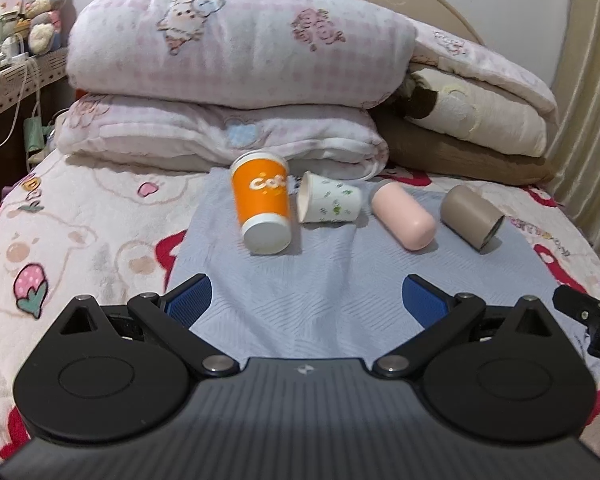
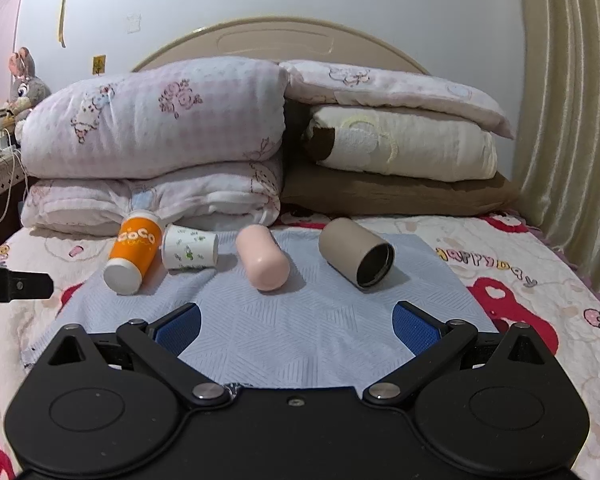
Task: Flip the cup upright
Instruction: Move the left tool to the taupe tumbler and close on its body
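Dim, soft, fisheye-warped edges

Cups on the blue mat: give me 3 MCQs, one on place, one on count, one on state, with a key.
1. Which cup lies nearest the right edge of the blue mat?
A. orange cup
B. taupe cup
C. pink cup

2. How many cups are on the mat?
A. three
B. four
C. five

3. How do the cups stand?
A. all on their sides
B. all upright
C. one upright, the others tipped

Key:
1 B: the taupe cup is the rightmost, past the pink cup.
2 B: orange cup, white floral cup, pink and taupe make four.
3 A: each lies on its side; the taupe cup's dark mouth faces the camera. Both the left gripper and right gripper have fingers spread, holding nothing.
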### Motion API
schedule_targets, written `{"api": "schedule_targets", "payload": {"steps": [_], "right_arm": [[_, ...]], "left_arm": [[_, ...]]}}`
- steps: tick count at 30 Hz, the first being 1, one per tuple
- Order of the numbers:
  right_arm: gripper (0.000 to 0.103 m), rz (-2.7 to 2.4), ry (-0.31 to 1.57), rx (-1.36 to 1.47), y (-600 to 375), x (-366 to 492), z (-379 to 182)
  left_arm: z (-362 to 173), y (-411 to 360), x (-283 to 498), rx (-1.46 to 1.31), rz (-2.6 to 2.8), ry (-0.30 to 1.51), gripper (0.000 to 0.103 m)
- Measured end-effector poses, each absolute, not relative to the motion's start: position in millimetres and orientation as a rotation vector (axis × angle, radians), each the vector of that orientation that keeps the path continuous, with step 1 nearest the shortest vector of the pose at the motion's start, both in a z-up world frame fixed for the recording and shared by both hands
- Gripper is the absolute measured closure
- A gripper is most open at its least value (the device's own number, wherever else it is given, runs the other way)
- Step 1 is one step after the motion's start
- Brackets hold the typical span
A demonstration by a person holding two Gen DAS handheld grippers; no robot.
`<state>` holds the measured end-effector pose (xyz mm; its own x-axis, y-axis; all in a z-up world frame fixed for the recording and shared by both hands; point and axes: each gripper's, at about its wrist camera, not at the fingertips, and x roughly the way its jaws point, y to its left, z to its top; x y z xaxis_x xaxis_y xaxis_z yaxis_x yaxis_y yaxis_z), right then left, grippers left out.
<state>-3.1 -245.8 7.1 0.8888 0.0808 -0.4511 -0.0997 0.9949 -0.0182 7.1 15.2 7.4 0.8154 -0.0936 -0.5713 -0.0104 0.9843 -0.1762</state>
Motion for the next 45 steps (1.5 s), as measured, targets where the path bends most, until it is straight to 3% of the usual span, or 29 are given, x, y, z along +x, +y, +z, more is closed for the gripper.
{"api": "schedule_targets", "payload": {"steps": [13,31,38,45], "right_arm": [[0.000,0.237,0.362,-0.278,-282.9,46.7,26.4],[0.001,0.437,0.578,-0.306,-336.7,200.3,-22.6],[0.009,0.498,0.700,-0.238,-353.0,254.4,-38.9],[0.009,0.520,0.731,-0.334,-339.9,283.9,-56.5]], "left_arm": [[44.4,-67.3,84.2,-0.107,-0.113,0.583,0.000],[-25.4,-178.6,247.1,-0.367,-0.305,0.833,0.003],[-59.1,-191.2,291.0,-0.497,-0.306,0.927,0.005],[-69.3,-201.6,312.9,-0.519,-0.345,0.957,0.013]]}}
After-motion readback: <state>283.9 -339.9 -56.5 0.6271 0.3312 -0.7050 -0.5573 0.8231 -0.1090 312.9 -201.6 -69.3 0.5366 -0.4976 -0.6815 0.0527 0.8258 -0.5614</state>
